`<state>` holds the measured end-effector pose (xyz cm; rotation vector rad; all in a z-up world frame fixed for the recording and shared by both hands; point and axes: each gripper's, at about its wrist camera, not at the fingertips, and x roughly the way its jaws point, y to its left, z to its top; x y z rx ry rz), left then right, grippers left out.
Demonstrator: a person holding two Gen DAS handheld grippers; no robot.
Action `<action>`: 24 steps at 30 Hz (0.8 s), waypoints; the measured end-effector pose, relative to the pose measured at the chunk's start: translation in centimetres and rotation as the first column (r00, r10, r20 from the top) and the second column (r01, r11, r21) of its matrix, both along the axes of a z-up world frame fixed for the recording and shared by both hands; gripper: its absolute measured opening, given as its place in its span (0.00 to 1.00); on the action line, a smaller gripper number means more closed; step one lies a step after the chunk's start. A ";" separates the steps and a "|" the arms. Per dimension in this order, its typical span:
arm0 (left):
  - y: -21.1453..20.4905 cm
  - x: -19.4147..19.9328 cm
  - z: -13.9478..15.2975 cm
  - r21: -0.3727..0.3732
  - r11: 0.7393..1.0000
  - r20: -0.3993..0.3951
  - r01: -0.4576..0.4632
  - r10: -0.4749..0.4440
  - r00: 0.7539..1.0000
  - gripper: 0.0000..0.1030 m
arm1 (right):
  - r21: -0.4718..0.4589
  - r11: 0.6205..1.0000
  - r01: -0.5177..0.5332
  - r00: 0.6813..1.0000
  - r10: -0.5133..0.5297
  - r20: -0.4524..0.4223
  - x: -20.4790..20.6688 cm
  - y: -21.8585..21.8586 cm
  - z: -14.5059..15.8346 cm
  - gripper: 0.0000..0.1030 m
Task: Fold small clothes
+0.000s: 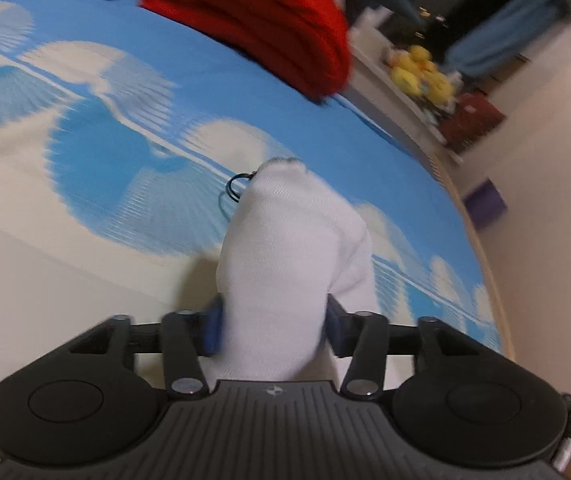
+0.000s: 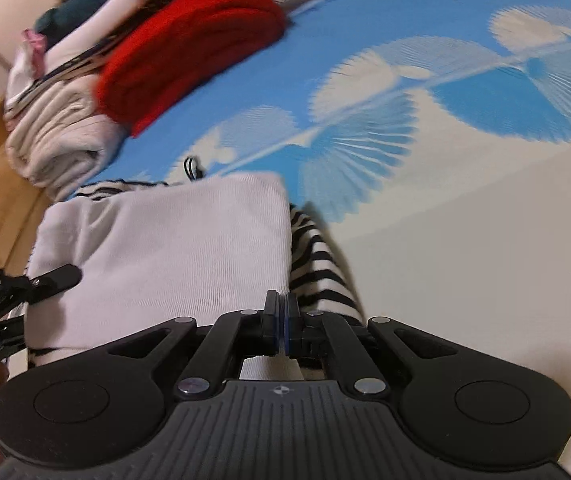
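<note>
Item: white sock [image 1: 285,264], small garment in hand. Location: centre of the left wrist view, rising from between the jaws of the left gripper [image 1: 271,328] and running up the frame to a rounded end at centre. In the right wrist view the same white fabric [image 2: 165,248] fills the lower left and centre as a broad flat panel, lying over a black-and-white striped garment [image 2: 321,264].

Left gripper: partly closed, the blue pads pressing the bunched sock from both sides; judged a grip on the sock.

Right gripper [image 2: 284,320]: jaws fully together at lower centre, at the right-hand edge of the white panel; whether a fabric edge is pinched between the pads cannot be told.

Support: bedsheet [image 1: 85,152], blue with white fan pattern, under everything.

Governing relation: the sock's long axis runs straight ahead from the left gripper, away from the camera; in the right view the panel spreads leftward from the closed jaws towards the other tool, visible at the left edge. Both tools sit at the fabric's near end, so the fold likely carries this end towards the far one.

Also present: folded red garment [image 1: 269,28], upper centre; stack of pale folded clothes [image 2: 57,136], upper left.
</note>
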<state>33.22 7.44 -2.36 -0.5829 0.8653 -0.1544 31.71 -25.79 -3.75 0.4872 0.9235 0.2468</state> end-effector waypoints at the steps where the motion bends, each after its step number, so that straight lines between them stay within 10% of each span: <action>1: 1.0 -0.2 0.1 0.027 0.999 -0.002 -0.024 0.024 1.000 0.61 | -0.017 1.000 -0.006 1.000 0.006 0.001 0.3 0.9 0.0 0.01; 7: 2.9 -3.1 0.8 0.013 0.994 -0.066 0.107 -0.106 0.992 0.60 | -0.121 0.993 0.008 1.000 -0.010 -0.016 1.8 2.9 -0.2 0.00; 11: 0.0 -3.5 -2.9 0.253 0.924 -0.269 0.288 -0.218 0.938 0.67 | -0.168 0.986 0.004 1.000 -0.005 -0.004 1.6 3.9 -0.1 0.00; 13: 0.9 -3.6 -3.3 0.223 0.946 -0.278 0.234 -0.168 0.946 0.66 | -0.196 0.981 0.012 1.000 -0.011 0.008 1.3 4.5 0.4 0.01; 16: 1.8 -5.2 -1.6 0.202 0.957 -0.219 0.210 -0.165 0.962 0.61 | -0.179 0.983 0.049 0.999 -0.044 0.030 0.4 4.3 1.5 0.09; 19: 1.8 -6.2 -1.0 0.195 0.944 -0.199 0.267 -0.229 0.953 0.61 | -0.077 0.997 -0.024 0.999 0.027 0.041 -0.4 4.5 2.3 0.42; 24: 1.5 -7.4 -2.5 0.297 0.903 -0.283 0.310 -0.226 0.932 0.74 | -0.350 0.897 -0.270 0.948 0.183 -0.261 -1.8 7.1 -2.4 0.48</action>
